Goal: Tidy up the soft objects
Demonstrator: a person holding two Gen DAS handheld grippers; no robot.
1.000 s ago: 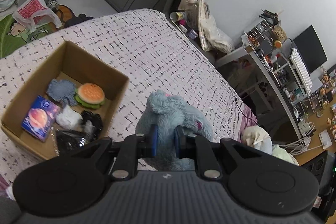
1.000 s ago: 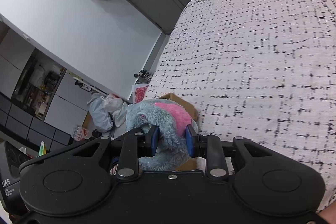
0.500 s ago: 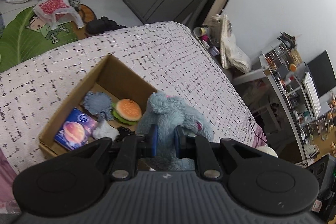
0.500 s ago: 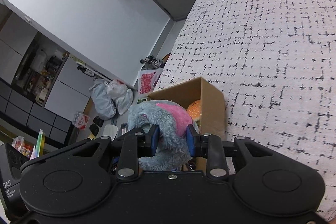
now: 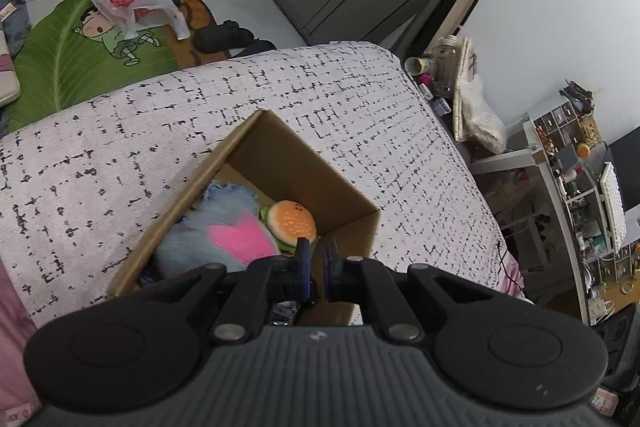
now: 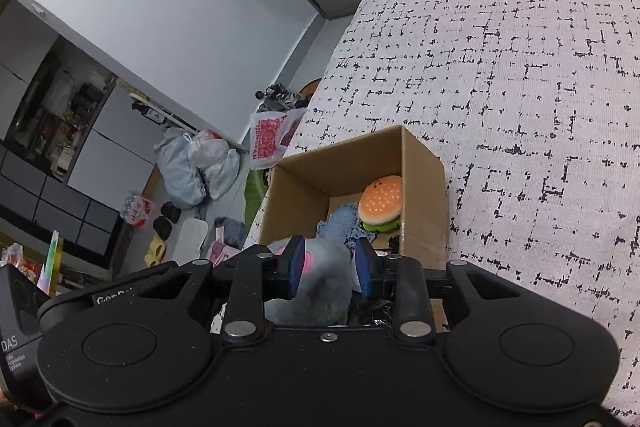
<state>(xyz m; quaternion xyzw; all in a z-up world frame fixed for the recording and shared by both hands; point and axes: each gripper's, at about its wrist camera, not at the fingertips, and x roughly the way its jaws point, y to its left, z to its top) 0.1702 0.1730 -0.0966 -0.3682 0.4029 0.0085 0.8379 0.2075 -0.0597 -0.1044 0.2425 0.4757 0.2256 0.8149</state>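
A blue-grey plush toy (image 5: 224,239) with a pink ear lies low in the open cardboard box (image 5: 288,147) on the bed, beside a plush burger (image 5: 290,223). My left gripper (image 5: 314,261) hangs over the box's near right corner, shut, with nothing between its blue pads. In the right wrist view the same plush toy (image 6: 324,279) is pinched between the pads of my right gripper (image 6: 330,267), just above the box (image 6: 424,195). The burger (image 6: 380,205) and a blue fuzzy cloth (image 6: 340,223) lie beyond it. The box's near contents are hidden by the grippers.
The box stands near the edge of the bed (image 5: 120,155) with its black-and-white cover. Beyond that edge the floor holds a green rug (image 5: 60,67), plastic bags (image 6: 196,167) and shoes. A cluttered desk and shelves (image 5: 580,187) stand to the right.
Both grippers have carried the plush toy from beside the box to over and into it. The toy is no longer between the left pads, which have closed together. The right still holds it.
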